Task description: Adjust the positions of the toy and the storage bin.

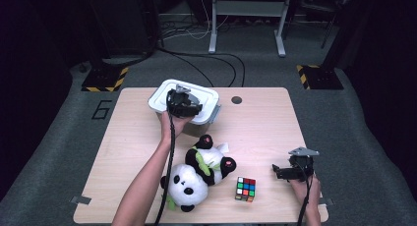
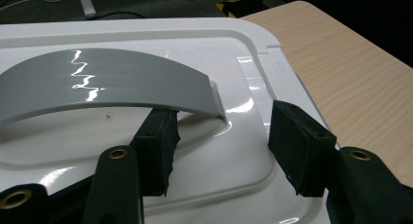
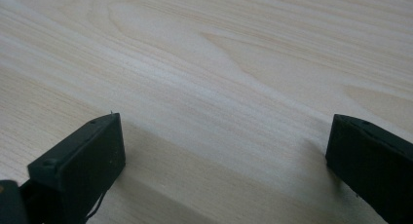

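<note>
Left gripper (image 1: 189, 104) being brought over the white lidded box (image 1: 162, 99) at the table's far edge.

Its jaws are being held apart and empty above the lid (image 2: 146, 185), with the grey handle (image 2: 107, 85) lying just ahead and left of them, its long arc running across the jaws (one pad (image 2: 158, 151) is nearly under its end). The right gripper (image 1: 281, 171) is being rested open on the bare table (image 3: 219, 87), well apart. The box's body is being hidden by lid and hand.

From my remote seat, the one marking I can read is a large dark numeral "6" (image 1: 101, 109) on the grey floor carpet (image 1: 59, 137), just left of the table's (image 1: 133, 137) far-left corner.
</note>
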